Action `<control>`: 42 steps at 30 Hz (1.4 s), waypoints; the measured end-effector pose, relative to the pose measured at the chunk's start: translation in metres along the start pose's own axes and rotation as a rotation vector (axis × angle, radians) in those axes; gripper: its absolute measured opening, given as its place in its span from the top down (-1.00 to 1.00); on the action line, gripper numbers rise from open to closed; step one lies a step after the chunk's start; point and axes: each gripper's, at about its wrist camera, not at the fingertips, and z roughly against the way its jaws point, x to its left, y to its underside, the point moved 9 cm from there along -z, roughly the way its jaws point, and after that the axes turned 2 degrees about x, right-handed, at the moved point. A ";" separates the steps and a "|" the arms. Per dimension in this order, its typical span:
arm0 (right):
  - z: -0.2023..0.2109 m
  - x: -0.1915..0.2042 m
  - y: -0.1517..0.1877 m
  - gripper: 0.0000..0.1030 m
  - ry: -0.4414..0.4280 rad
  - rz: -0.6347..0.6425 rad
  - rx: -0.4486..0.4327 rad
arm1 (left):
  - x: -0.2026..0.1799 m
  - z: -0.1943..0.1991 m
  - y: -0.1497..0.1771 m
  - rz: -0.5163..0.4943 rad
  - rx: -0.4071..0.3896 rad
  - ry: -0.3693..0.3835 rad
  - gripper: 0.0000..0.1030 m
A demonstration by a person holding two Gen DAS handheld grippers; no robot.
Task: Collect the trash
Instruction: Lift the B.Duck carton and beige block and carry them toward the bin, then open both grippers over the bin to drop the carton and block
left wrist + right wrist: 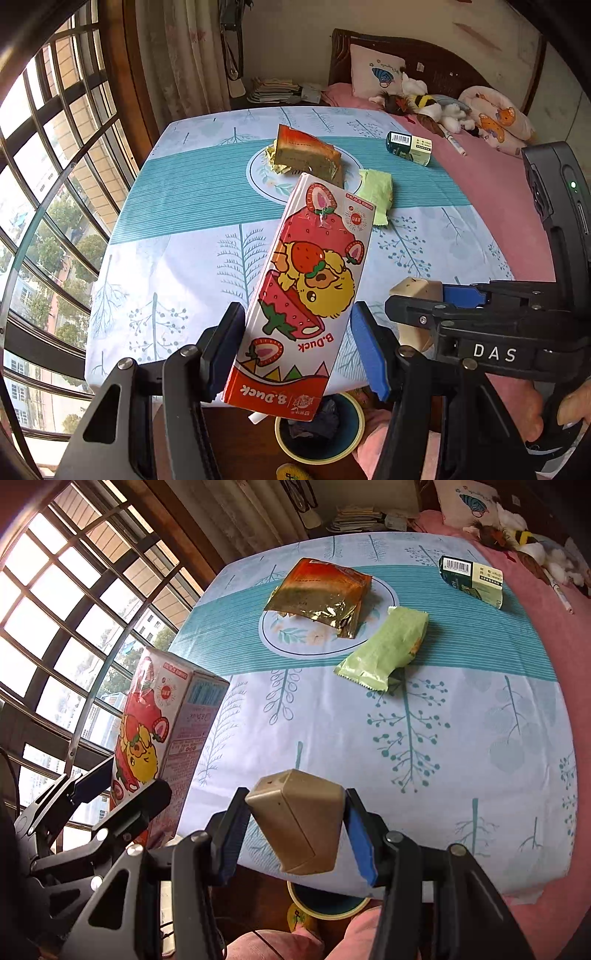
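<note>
Both claws loaded: left (297, 350) grips carton (306, 291), right (295, 836) grips box (297, 830); next, drop into bin (356, 421) at 6 o'clock.

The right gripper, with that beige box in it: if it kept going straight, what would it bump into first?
Probably the blue patterned cloth just beyond the beige box; the green wrapper lies farther on. Depth is uncertain.

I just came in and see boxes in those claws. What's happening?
A person is clearing trash off the bed. The left gripper holds a strawberry B.Duck carton, and the right gripper holds a small tan box. A bin sits on the floor below them. A foil bag, green wrapper and dark green box remain on the cloth.
</note>
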 end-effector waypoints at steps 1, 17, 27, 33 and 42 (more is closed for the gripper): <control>0.000 0.005 0.009 0.02 0.002 -0.006 -0.001 | 0.002 0.004 0.009 -0.009 0.000 0.005 -0.12; -0.021 0.041 0.149 0.02 0.015 -0.047 0.121 | 0.023 0.032 0.129 0.012 0.101 0.055 -0.11; -0.074 0.014 0.201 0.02 0.042 -0.076 0.194 | 0.018 -0.013 0.184 0.092 0.210 0.070 -0.12; -0.124 -0.015 0.224 0.02 0.044 -0.130 0.210 | 0.016 -0.073 0.222 0.124 0.280 0.050 -0.12; -0.202 -0.058 0.245 0.01 0.040 -0.186 0.238 | 0.004 -0.169 0.269 0.143 0.374 0.033 -0.12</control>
